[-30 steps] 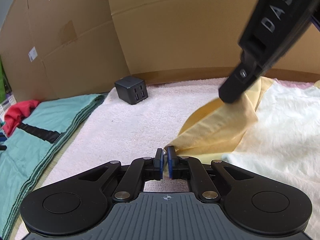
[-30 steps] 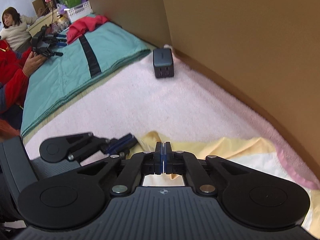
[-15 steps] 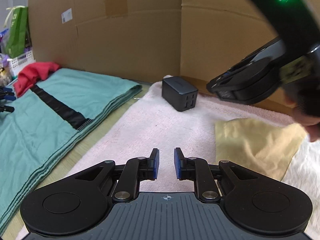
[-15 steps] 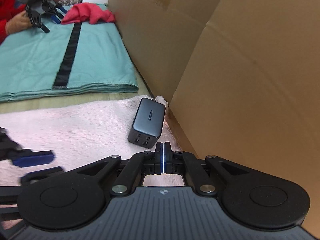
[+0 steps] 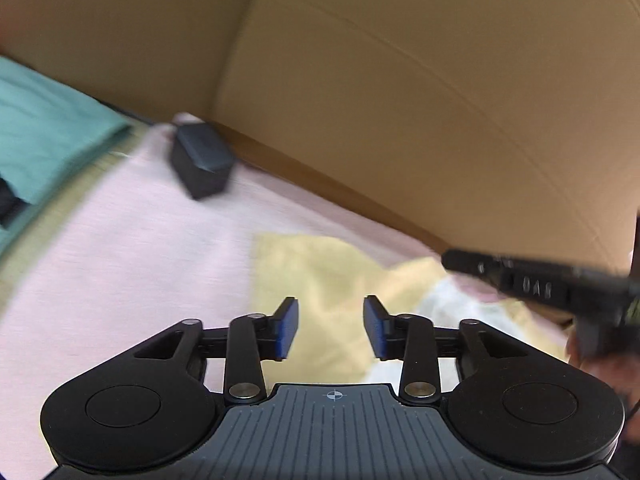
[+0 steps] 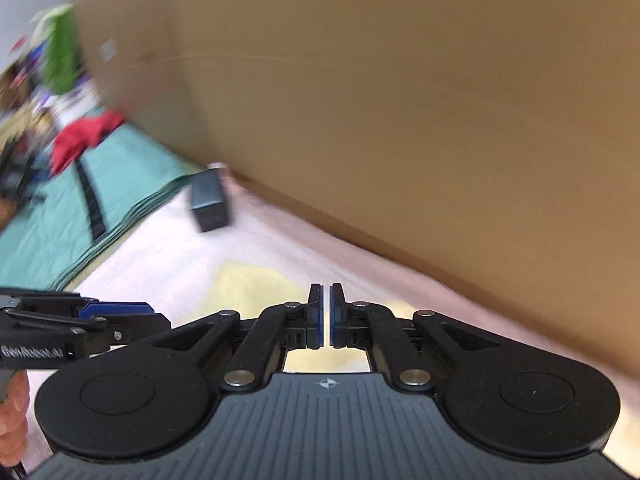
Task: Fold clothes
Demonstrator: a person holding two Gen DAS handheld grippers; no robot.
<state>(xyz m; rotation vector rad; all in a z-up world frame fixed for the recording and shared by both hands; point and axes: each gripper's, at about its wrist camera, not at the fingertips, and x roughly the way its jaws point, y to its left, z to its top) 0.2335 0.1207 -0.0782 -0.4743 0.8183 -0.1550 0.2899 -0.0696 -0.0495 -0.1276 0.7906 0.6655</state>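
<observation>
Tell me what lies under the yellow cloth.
The yellow cloth lies on a pink towel, which shows around its far and left edges. Toward the right it overlaps a white cloth. Whatever is beneath its middle is covered.

A fluffy pale pink towel (image 5: 120, 264) is spread over the floor as the working surface, its far edge running along a brown cardboard wall (image 5: 400, 100). At its far left corner sits a small dark grey charger block (image 5: 202, 166), and a soft yellow cloth (image 5: 320, 276) lies flat on it nearer the middle. Off its left edge, a folded teal blanket (image 6: 52, 220) lies on the floor.
</observation>
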